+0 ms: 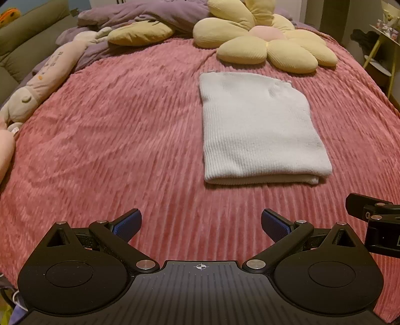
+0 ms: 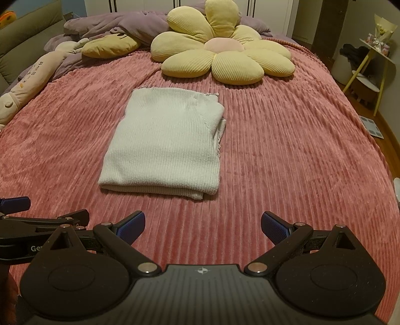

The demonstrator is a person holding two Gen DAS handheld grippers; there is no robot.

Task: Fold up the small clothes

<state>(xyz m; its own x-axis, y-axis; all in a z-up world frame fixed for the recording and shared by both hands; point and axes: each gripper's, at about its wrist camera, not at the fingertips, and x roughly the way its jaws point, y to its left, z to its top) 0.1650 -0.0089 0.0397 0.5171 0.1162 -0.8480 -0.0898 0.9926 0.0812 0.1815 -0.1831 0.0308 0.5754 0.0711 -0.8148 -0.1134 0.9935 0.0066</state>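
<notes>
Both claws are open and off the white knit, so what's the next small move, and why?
Probably leave the white knit top alone and keep both claws back: it already lies folded flat on the pink bedspread, and the left claw and right claw hold nothing.

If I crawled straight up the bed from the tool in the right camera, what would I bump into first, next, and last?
Right tool → pink blanket → folded white sweater → yellow flower pillow → purple quilt at the far end.
</notes>
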